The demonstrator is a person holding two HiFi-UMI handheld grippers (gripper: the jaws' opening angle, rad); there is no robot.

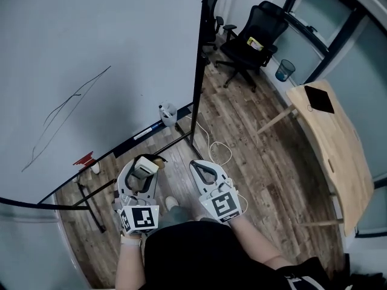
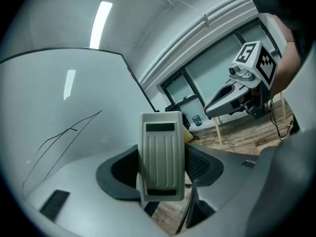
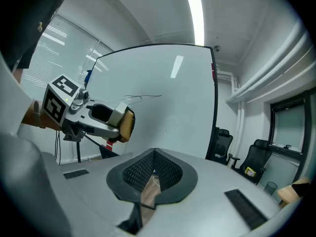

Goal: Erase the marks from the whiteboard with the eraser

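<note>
Eraser [image 2: 160,147] sat clamped upright between the jaws of my left gripper [image 2: 162,169], well short of the whiteboard [image 1: 91,53]. The left gripper view showed its ribbed, off-white plastic back with two dark rectangular insets. The right gripper view showed plainly the tan pad on its opposite face. Black mesh-textured pads lined both pairs of jaws. My right gripper [image 3: 154,174] was pressed closed at the tips, with nothing between them, just beside the left. Marks [image 1: 60,110]: thin dark lines, long slanting strokes, on the board ahead and left of the left jaws. Head view alone showed the wood-plank floor [image 1: 254,138] and a black office chair [image 1: 254,32] beyond and to the right of the right jaws.
</note>
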